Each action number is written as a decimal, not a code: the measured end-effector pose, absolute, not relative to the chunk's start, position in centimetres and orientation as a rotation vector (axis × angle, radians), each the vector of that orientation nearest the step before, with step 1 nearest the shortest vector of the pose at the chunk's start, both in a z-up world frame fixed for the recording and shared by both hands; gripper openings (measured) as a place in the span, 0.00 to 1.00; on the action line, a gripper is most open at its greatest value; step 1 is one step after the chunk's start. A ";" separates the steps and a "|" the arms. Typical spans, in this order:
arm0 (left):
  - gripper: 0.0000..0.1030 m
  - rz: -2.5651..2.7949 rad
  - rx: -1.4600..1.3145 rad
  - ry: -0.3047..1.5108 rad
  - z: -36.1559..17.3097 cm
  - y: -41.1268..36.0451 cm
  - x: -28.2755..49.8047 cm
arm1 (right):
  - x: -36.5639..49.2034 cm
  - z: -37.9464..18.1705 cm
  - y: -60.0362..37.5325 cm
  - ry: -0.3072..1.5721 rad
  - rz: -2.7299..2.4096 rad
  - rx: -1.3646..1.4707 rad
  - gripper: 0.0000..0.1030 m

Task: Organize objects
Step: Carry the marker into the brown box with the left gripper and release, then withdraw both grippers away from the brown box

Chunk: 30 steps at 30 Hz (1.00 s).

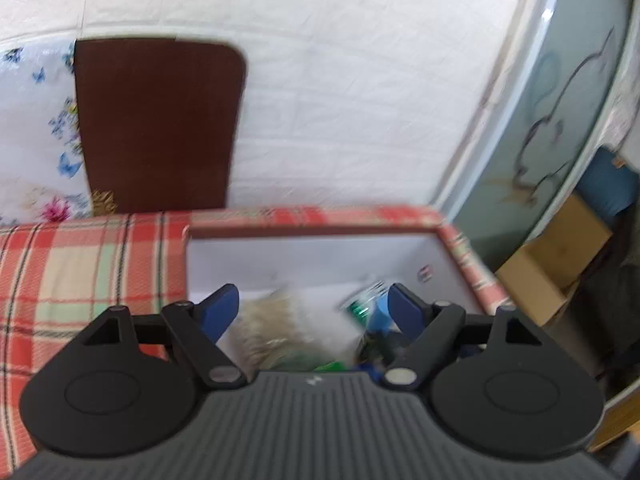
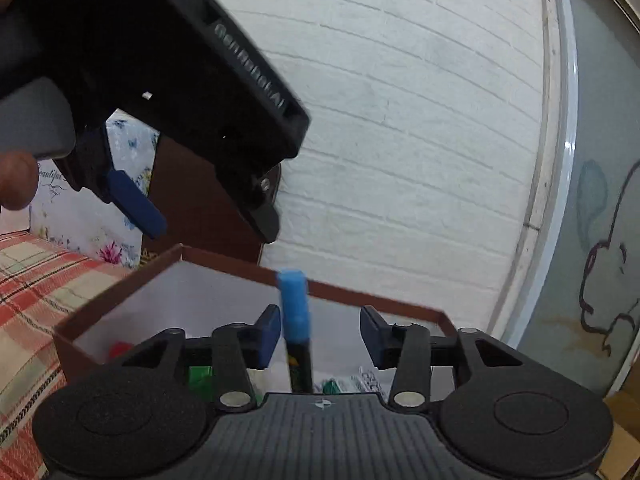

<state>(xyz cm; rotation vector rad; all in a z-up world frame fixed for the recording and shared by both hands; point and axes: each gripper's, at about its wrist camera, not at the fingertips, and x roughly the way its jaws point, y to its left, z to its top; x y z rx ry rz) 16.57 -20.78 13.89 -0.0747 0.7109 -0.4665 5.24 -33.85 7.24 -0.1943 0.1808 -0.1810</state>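
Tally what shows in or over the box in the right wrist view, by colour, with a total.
Blue: 1, the blue-capped marker, upright between the open fingers of the right gripper.
Green: 2, the left green item and the right green item, both blurred.
Red: 1, a small red object by the wall of the box.
Total: 4.

Woven plaid cloth [image 1: 80, 264] is covering the table, the box [image 2: 200, 292] is showing matt white card inside, the grippers' fingers [image 1: 218, 312] are looking like matt blue plastic, and the wall [image 1: 340, 100] is showing rough white brick.
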 end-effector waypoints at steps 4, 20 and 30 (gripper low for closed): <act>0.80 -0.447 0.017 0.698 12.5 -21.3 15.7 | 2.1 7.3 -34.4 0.143 -0.167 -0.041 0.43; 0.82 -0.410 0.190 0.592 13.0 -19.6 6.2 | -5.9 7.8 -36.5 0.263 -0.241 0.444 0.47; 0.88 -0.384 0.182 0.590 13.1 -16.1 1.3 | -10.4 9.9 -33.2 0.209 -0.207 0.416 0.59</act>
